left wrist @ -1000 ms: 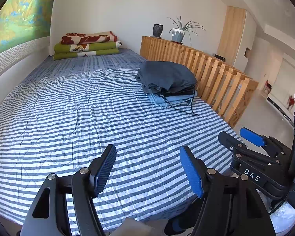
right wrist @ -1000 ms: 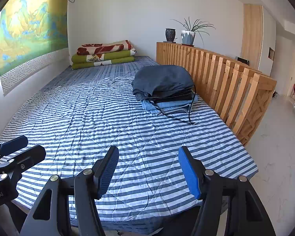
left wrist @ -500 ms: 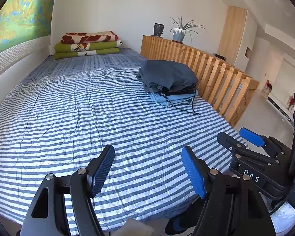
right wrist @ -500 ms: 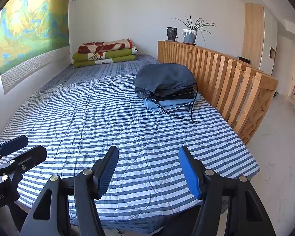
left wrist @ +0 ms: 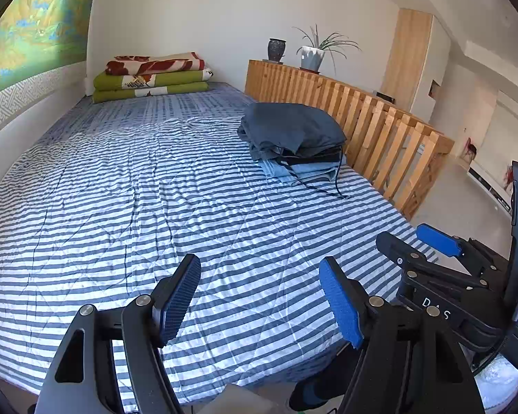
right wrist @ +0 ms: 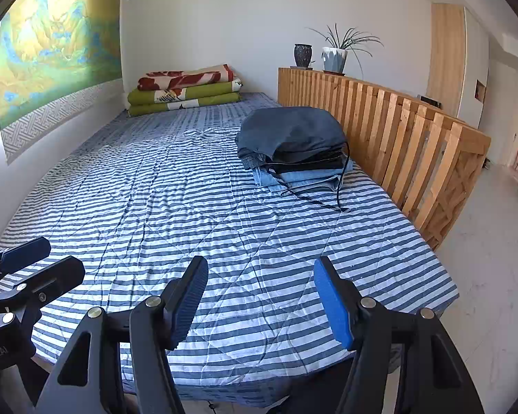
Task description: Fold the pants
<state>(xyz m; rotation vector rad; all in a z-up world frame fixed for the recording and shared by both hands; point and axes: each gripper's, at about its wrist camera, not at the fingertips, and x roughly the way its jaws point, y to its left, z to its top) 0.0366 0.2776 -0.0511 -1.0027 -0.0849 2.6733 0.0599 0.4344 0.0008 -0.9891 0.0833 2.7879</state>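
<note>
Blue-and-white striped quilted bedding (left wrist: 127, 186) covers a wide bed whose near half lies bare, while a stack of folded pants (left wrist: 293, 141) sits by the bed's right edge, close against a slatted pale-wood railing (left wrist: 373, 127). A dark slate-blue pair tops the stack, its cloth domed over black and light-blue denim layers beneath, and a thin dark drawstring (right wrist: 338, 189) trails from the pile onto the stripes toward the near edge.

At the bed's near edge, the left claw (left wrist: 260, 296), black-framed with blue textured pads, hangs above the bedding with its jaws spread wide and nothing between them. The right claw (right wrist: 260, 293), of the same build, hovers just beside it above the same edge, its jaws likewise parted and empty. Each shows in the other's view: the right claw at the right margin of the left wrist camera, the left claw at the lower left of the right wrist camera. Both stand well apart from the stack of pants.

At the bed's far left corner, folded green and red-patterned blankets (left wrist: 152, 76) are piled against the white wall. A dark ceramic vase (left wrist: 276, 48) and a white potted plant with long thin leaves (left wrist: 314, 55) stand on the railing's far end. A green-and-gold landscape wall hanging (right wrist: 55, 45) runs along the bed's left side.
</note>
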